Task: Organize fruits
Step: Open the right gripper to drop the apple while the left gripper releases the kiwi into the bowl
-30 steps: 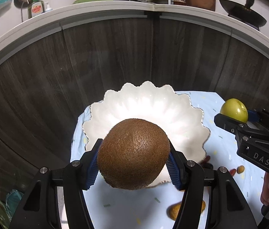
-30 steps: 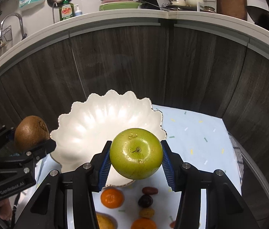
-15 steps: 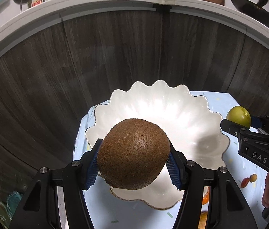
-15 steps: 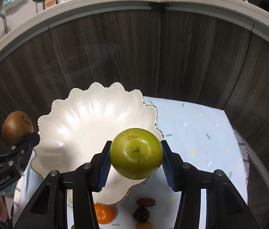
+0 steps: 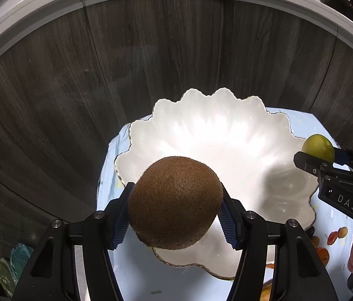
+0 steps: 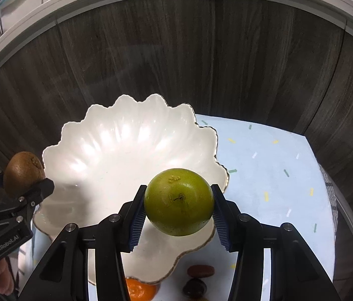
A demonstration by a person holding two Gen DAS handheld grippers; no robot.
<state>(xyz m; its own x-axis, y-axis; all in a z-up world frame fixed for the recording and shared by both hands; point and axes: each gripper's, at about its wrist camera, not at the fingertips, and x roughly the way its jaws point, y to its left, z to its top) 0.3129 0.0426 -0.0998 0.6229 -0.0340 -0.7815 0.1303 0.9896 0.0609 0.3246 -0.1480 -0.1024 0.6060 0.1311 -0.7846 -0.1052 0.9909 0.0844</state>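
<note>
Kiwi (image 5: 175,203) was pinched in the left gripper (image 5: 175,213) over the scalloped white bowl's (image 5: 226,135) near-left rim; a green apple (image 6: 179,202) was clamped by the right gripper (image 6: 179,213) over its right rim.

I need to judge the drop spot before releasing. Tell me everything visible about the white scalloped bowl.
The white scalloped bowl looks like glossy ceramic, with fluted walls and a thin gold line along its wavy rim. It sits upright on the pale blue speckled cloth and nothing lies inside it. The left claw holds the brown fuzzy kiwi over its near left side; the right claw holds the green round fruit over its near right side. Neither visibly touches it.
</note>
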